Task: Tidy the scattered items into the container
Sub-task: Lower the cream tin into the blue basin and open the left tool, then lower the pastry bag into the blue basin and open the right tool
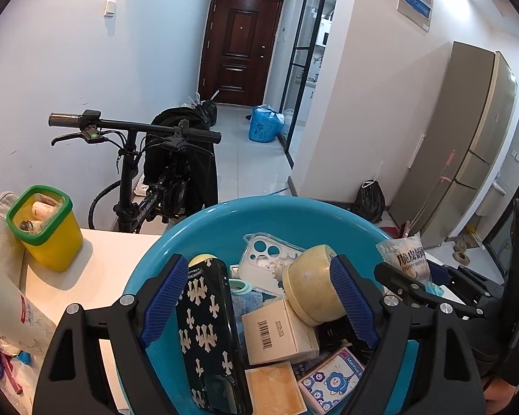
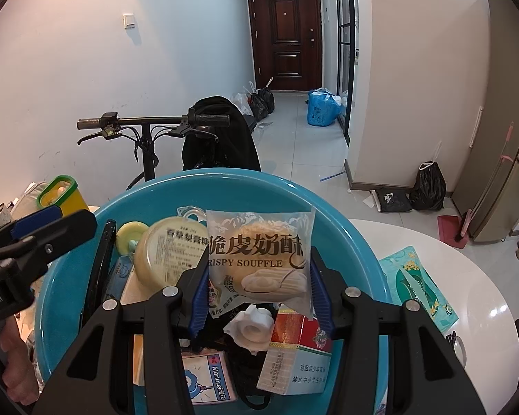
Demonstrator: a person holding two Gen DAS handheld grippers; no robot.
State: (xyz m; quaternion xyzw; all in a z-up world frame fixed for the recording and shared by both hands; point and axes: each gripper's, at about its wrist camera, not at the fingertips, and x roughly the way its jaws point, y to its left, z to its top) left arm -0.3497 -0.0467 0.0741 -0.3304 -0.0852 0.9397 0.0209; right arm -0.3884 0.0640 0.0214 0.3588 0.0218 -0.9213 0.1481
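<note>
A blue basin [image 1: 204, 228] on a white table holds several items: a black phone case with white crosses [image 1: 207, 342], a clear phone case [image 1: 263, 259], a white box [image 1: 280, 335] and a yellow-green jar [image 1: 311, 283]. My left gripper [image 1: 259, 304] is open above the basin, its jaws on either side of the jar and the black case. My right gripper [image 2: 256, 297] is shut on a crispy souffle snack packet [image 2: 259, 252] and holds it over the basin [image 2: 346, 235]. The packet also shows in the left wrist view [image 1: 408, 259].
A yellow tub with a green rim [image 1: 45, 231] stands on the table left of the basin. A teal tissue pack [image 2: 418, 283] lies on the table to the right. A bicycle [image 1: 148, 159] stands behind the table, with a hallway beyond.
</note>
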